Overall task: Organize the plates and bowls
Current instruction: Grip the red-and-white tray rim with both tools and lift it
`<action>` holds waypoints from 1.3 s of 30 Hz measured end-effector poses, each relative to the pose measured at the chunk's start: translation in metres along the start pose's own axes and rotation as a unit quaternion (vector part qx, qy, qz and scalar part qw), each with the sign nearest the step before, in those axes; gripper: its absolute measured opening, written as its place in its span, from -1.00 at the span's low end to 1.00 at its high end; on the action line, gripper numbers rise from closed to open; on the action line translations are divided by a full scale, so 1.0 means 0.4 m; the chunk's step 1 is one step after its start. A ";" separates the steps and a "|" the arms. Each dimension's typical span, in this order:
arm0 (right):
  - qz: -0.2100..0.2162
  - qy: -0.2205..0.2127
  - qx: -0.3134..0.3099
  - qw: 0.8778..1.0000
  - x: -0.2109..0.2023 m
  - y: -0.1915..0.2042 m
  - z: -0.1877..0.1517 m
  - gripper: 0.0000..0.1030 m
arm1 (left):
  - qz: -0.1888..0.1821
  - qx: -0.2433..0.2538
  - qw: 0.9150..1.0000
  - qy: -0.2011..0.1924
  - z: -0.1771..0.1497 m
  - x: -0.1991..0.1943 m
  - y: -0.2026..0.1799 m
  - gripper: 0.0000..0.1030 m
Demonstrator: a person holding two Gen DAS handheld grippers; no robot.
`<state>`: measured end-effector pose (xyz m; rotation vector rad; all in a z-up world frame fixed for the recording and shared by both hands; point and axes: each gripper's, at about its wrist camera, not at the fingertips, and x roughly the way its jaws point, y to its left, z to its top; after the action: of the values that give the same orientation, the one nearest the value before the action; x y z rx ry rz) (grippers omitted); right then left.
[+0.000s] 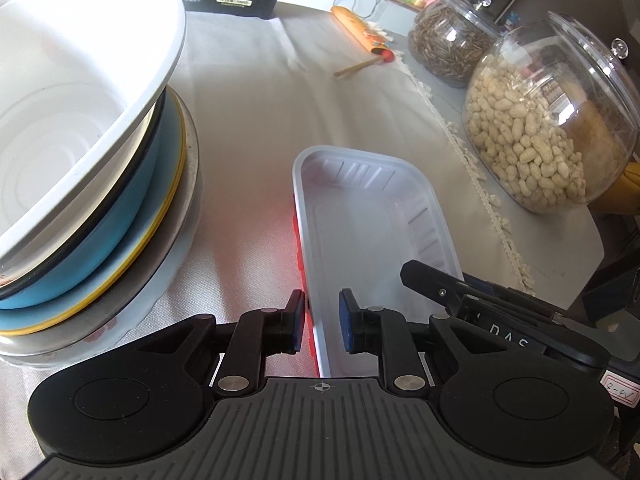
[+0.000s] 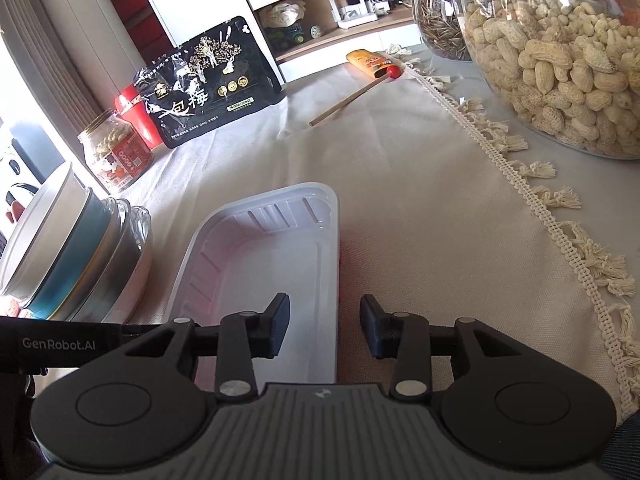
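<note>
A white rectangular plastic tray [image 1: 372,216] with a red underside lies on the cloth; it also shows in the right wrist view [image 2: 264,264]. My left gripper [image 1: 322,322] is open, its jaws on either side of the tray's left rim. My right gripper [image 2: 325,326] is open, its jaws on either side of the tray's right rim. To the left stands a stack: a tilted white bowl [image 1: 80,92] on a blue bowl [image 1: 132,208], a yellow-rimmed plate and a metal plate [image 1: 188,184]. The stack also shows in the right wrist view [image 2: 68,256].
A peanut jar [image 1: 548,120] and a seed jar [image 1: 452,44] stand at the right beyond the cloth's fringed edge. A black snack bag [image 2: 208,80], a small jar [image 2: 116,152], an orange packet [image 2: 372,62] and a wooden stick [image 2: 348,100] lie further back.
</note>
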<state>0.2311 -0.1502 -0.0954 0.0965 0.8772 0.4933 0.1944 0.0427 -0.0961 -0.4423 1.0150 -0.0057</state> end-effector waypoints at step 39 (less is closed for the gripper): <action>-0.058 -0.076 -0.068 0.993 -0.103 0.071 0.033 -0.44 | -0.053 0.011 0.997 -0.063 0.031 -0.078 -0.042 -0.61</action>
<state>0.2086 -0.1422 -0.0496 -0.0415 0.6941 0.4294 0.1913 0.0382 -0.0590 -0.4703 0.8661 -0.0826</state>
